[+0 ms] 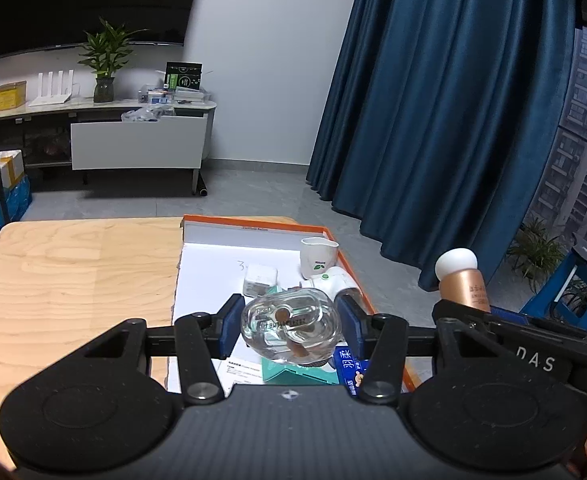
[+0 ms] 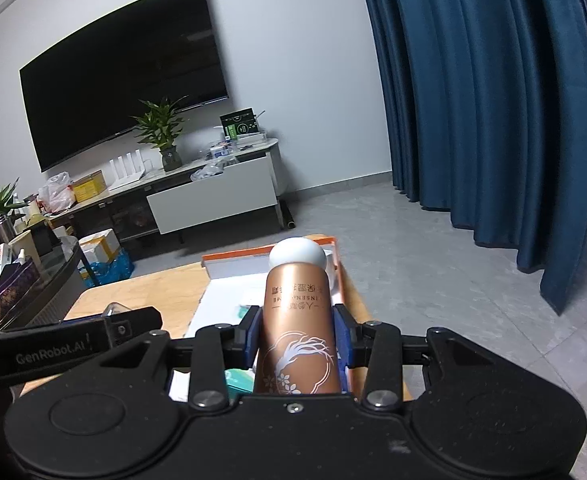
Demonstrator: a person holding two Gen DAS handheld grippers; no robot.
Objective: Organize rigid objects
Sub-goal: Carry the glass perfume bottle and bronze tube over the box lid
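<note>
Two close wrist views over one shared orange tray (image 1: 349, 268)

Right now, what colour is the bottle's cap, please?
White, above a copper bottle; cap shows best in the right wrist view.

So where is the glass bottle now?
In the left wrist view, the glass bottle sits between the left gripper fingers, above the orange tray.

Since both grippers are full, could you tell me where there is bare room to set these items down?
The wooden table left of the orange-rimmed tray is bare. Inside the tray, the white strip along its far and left walls is free. Its right side is crowded: white cup, small white box, white device, packets nearer the grippers.
</note>
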